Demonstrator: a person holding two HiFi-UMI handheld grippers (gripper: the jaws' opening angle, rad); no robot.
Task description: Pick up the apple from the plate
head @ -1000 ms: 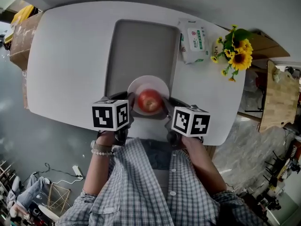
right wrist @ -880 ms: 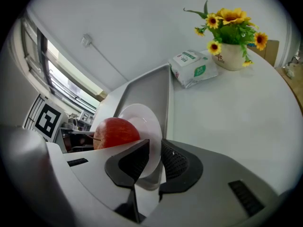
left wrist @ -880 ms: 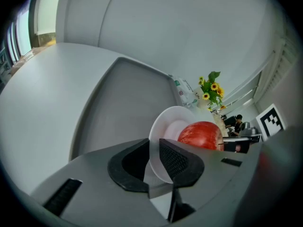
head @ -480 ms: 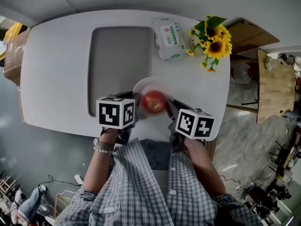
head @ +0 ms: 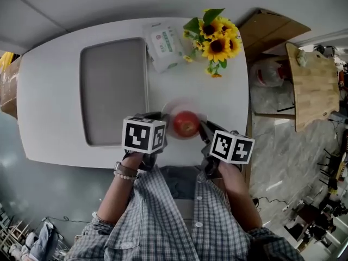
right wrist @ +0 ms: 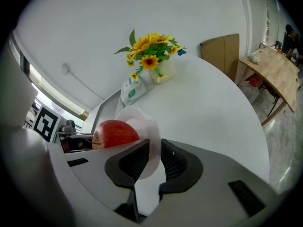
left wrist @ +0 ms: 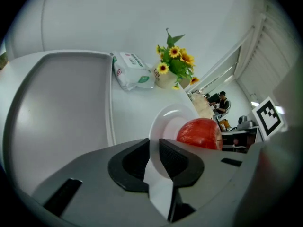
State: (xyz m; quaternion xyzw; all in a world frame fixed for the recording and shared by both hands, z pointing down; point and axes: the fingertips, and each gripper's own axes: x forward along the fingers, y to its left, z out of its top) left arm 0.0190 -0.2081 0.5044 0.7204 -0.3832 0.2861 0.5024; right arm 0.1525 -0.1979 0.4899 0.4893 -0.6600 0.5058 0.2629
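Red glossy apple (head: 186, 124), round white plate (left wrist: 168, 122)

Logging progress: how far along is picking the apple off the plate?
Done: nothing yet; the apple sits on the plate. In hand: left gripper and right gripper are each shut on the plate's rim, on opposite sides. Remaining: probably free a gripper and grasp the apple.

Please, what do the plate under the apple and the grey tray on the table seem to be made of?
Plate: probably thin white plastic or melamine. It is smooth with a soft sheen, and the rim looks slightly translucent.
Tray: likely matte grey plastic with a rounded raised rim, though coated metal is possible.
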